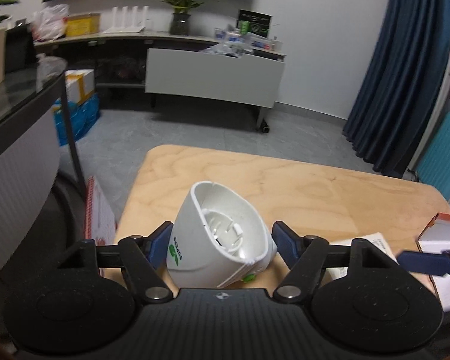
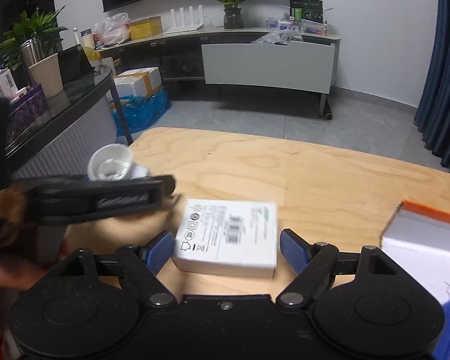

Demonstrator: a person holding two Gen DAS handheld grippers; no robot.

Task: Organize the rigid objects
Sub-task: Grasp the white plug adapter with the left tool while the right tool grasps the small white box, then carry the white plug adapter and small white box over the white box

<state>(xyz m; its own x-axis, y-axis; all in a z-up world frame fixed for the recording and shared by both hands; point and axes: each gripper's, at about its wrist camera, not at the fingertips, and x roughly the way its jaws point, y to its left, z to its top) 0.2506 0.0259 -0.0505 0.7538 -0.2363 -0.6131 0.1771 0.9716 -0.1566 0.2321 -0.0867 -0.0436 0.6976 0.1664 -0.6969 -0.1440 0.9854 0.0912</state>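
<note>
Left gripper [image 1: 220, 244]: jaws straddle the white plastic housing [image 1: 222, 240] at the table's [image 1: 315, 186] near-left; right pad clear, no grip.
Right gripper [image 2: 226, 247]: spread around the white barcode box [image 2: 228, 235], not touching.
Progress: nothing sorted yet; the orange-edged box [image 2: 426, 234] waits near-right.

On the table [image 2: 285, 168] we find a cup [image 1: 222, 237] at the near left, tipped with its mouth facing far and up. Right of it lies a flat box [image 2: 228, 234]. A second box [image 2: 423, 234] sits at the near right edge. A cabinet [image 2: 267, 63] stands far behind.
</note>
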